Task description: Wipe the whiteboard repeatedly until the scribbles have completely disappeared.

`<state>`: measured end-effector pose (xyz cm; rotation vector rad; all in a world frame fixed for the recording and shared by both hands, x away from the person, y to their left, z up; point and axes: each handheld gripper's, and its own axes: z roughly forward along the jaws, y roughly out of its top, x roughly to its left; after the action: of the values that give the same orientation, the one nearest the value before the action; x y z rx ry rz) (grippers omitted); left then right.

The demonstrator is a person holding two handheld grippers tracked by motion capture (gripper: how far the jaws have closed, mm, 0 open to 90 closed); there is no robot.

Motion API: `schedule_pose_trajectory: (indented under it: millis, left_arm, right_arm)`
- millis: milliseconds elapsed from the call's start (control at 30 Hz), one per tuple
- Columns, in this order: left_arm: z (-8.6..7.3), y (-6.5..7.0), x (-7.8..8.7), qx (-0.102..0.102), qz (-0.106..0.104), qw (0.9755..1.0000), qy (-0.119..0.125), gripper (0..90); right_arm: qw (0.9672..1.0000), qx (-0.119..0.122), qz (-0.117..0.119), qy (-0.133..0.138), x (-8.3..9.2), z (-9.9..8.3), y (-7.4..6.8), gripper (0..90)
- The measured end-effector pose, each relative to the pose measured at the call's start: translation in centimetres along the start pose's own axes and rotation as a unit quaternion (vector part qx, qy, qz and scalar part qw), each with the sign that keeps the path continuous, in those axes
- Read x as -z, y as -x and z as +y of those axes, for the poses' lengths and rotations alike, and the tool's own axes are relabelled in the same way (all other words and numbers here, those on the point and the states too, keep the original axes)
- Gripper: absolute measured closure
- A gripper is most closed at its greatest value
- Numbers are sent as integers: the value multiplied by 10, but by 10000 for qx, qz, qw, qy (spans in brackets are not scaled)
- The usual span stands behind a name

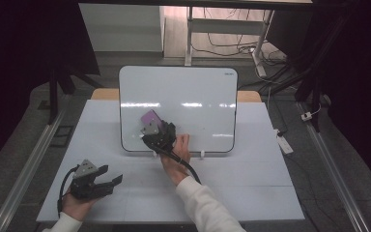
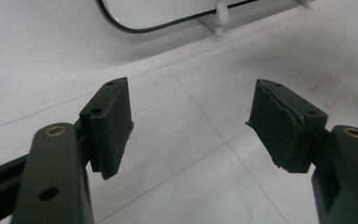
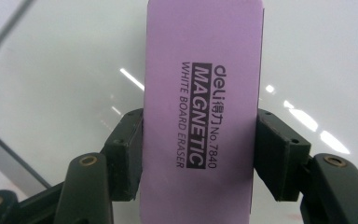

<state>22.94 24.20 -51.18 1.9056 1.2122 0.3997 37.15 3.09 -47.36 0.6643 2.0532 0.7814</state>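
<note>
High view: whiteboard stands propped near the back of the white bench. Right gripper is up against the board's lower left area, with the purple eraser clamped at its tip and lying on the board face. Left gripper rests low at the front left of the bench, well apart from the board, in the person's hand.

Left gripper view: jaws stand wide apart, nothing between them; bare bench below, the board's bottom edge and one white foot beyond.

Right gripper view: eraser upright between both pads, which press its long sides; printed label faces the camera, board surface behind.
</note>
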Motion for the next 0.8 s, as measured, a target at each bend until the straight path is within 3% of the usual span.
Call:
schedule_pose_trajectory:
  millis: [233, 367, 467, 533, 800]
  left_arm:
    - [-1, -2, 1, 34, -6, 10000, 26, 301]
    - [-1, -3, 3, 34, -6, 10000, 43, 301]
    - [-1, -3, 3, 43, -7, 10000, 44, 301]
    - [-1, -2, 3, 25, -7, 10000, 30, 301]
    - [-1, -1, 2, 28, -5, 10000, 21, 301]
  right_arm:
    - [9993, 280, 206, 154, -8, 14, -39, 399]
    - [9992, 296, 168, 212, -10, 16, -46, 399]
    - [9994, 311, -3, 177, -9, 14, -38, 399]
    - [9996, 191, -164, 84, -7, 11, -27, 399]
    - [9984, -240, -501, -46, 7, -17, 28, 399]
